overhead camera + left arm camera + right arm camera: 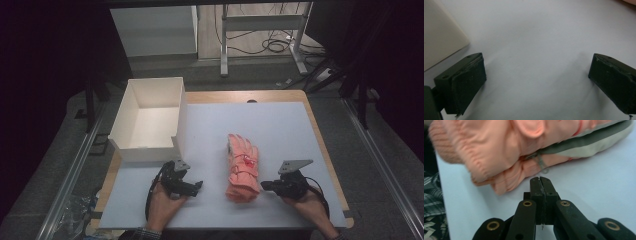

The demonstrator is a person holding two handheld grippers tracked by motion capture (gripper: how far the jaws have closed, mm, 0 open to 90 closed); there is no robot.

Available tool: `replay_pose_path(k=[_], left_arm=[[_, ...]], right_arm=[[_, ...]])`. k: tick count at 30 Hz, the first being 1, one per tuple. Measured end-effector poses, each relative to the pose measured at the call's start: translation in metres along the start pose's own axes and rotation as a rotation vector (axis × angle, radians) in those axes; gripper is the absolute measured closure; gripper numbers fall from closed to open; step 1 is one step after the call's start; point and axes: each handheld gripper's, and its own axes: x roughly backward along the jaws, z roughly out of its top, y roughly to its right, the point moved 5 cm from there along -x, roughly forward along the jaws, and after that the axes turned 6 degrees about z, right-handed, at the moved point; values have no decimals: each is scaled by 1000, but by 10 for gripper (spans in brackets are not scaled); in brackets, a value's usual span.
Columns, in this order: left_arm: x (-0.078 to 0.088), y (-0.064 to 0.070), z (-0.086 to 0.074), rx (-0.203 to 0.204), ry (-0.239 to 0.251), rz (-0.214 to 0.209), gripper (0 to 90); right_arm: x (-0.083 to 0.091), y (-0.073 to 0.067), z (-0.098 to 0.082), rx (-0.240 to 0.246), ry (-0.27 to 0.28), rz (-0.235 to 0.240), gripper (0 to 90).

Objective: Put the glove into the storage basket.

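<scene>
At centre-right of the high view, pink glove (243, 167) lies flat on the mat. Right gripper (541, 180), pads pressed together, empty, just beside its cuff; left gripper (536, 82) spread. Approach step; next, reopen to grasp.

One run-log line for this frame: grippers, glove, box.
left gripper: open, on mat | right gripper: shut, empty, beside glove cuff | glove: flat on mat | box: empty
</scene>
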Motion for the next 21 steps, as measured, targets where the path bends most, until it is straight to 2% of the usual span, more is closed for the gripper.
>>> replay_pose_path(k=[7, 21], left_arm=[[0, 0, 0, 0, 0, 0, 10], [0, 0, 0, -1, 0, 0, 10]], right_arm=[[-13, -13, -3, 24, -9, 35, 890], [-38, -23, 7, 42, -6, 53, 889]])
